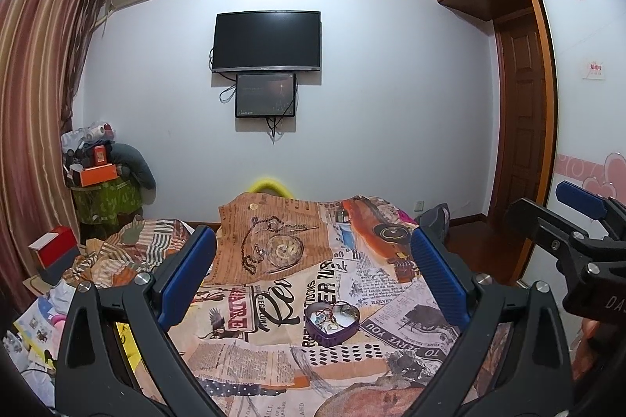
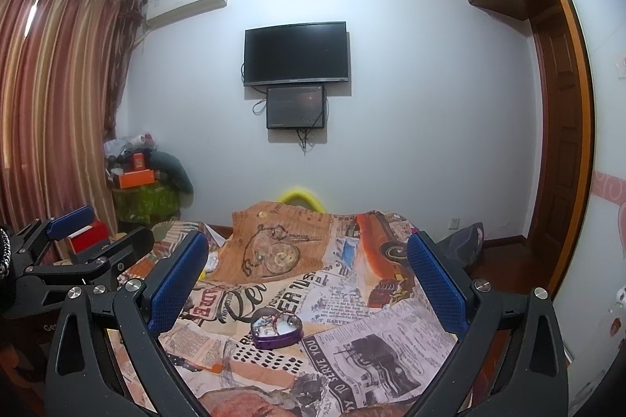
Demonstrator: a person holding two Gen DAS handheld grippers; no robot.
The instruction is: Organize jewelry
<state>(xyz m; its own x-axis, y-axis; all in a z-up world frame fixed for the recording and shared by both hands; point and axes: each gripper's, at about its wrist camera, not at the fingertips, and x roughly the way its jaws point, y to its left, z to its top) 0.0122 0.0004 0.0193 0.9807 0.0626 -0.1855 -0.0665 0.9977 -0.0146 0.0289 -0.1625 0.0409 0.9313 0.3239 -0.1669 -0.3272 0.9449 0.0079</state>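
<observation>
one heart-shaped tin (image 1: pixel 331 322), two wall screens (image 1: pixel 267 40), two grippers (image 1: pixel 313 276)

The left gripper (image 1: pixel 313 272) hangs level with its blue-padded fingers (image 1: pixel 187 276) spread wide apart, holding nothing. The right gripper (image 2: pixel 309 276) sits just beside it at much the same height, its jaws equally wide and empty.

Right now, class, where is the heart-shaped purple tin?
The heart-shaped purple tin sits open on the printed cloth, low and central in both wrist views, between the open fingers of each gripper, nearer than the printed pocket watch.
</observation>
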